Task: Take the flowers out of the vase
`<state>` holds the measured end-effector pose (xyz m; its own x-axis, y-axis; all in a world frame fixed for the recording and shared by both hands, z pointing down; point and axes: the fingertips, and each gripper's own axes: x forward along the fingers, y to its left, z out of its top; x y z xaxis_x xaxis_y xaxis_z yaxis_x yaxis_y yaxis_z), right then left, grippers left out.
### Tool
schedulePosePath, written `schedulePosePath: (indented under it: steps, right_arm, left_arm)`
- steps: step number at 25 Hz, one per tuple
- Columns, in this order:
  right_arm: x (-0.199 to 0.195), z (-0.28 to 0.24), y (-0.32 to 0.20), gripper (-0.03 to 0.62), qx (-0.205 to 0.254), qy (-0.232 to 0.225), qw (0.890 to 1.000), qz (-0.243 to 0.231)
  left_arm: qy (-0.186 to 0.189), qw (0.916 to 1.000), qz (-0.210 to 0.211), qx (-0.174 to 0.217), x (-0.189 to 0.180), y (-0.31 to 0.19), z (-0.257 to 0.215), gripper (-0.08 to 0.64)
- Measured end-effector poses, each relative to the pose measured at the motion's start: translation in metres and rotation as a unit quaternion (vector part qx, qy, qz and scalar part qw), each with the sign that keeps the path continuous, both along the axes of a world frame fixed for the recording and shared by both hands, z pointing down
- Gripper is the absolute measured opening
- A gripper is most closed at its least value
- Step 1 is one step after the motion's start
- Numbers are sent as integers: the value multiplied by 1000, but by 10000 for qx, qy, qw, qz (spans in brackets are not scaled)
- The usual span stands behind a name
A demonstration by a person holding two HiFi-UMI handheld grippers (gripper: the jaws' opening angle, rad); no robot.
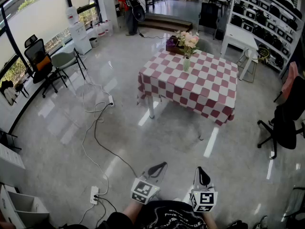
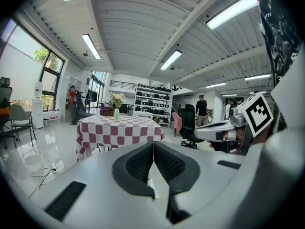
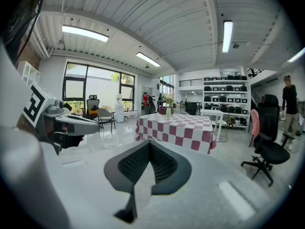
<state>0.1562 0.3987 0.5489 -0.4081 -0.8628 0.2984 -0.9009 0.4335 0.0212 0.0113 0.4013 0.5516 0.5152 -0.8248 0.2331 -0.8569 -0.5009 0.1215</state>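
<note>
1. My left gripper (image 2: 153,152) and right gripper (image 3: 149,152) both have their jaws closed together, with nothing between them.
2. The pink-and-cream flower bunch (image 1: 188,39) stands in a slim pale-green vase (image 1: 186,64), well ahead of both grippers, on a table with a red-and-white checked cloth (image 1: 200,97).
3. Judgement: the stems are light, soft and easily crushed, and the vase could tip. Grip the stems just above its mouth.
4. The vase holds the flowers; I cannot tell whether it holds water.

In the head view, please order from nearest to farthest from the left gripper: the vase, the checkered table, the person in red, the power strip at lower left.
1. Power strip, on the floor just left of the left gripper.
2. Checkered table, ahead in mid-room.
3. Vase, on the table's far side.
4. Person in red, far back, upper left.
</note>
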Motion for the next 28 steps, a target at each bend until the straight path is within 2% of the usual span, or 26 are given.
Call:
schedulePosePath:
  steps: [6,11,16,21,28]
  right_arm:
    - [-11,-3,-9,5,30,-83,9999,126]
    - [-25,-9,-18,6,86,-430,9987,264]
    - [-42,-9,-20,8,107,-529,9981,303]
    - [-57,-4,-18,9,55,-503,9984,268]
    - [-62,3,-29,9,-11,-410,9989,224]
  left_arm:
    - [-32,10000,28,45,-14,-10,-4,12]
    - [-17,9999,102,82,-31,-17,-6,12]
    - [-27,9998,178,86,-50,-19,0,12]
    - [182,9997,167,16,-64,-20,-1,12]
    - [97,9998,161,-4,-72,-28,11,12]
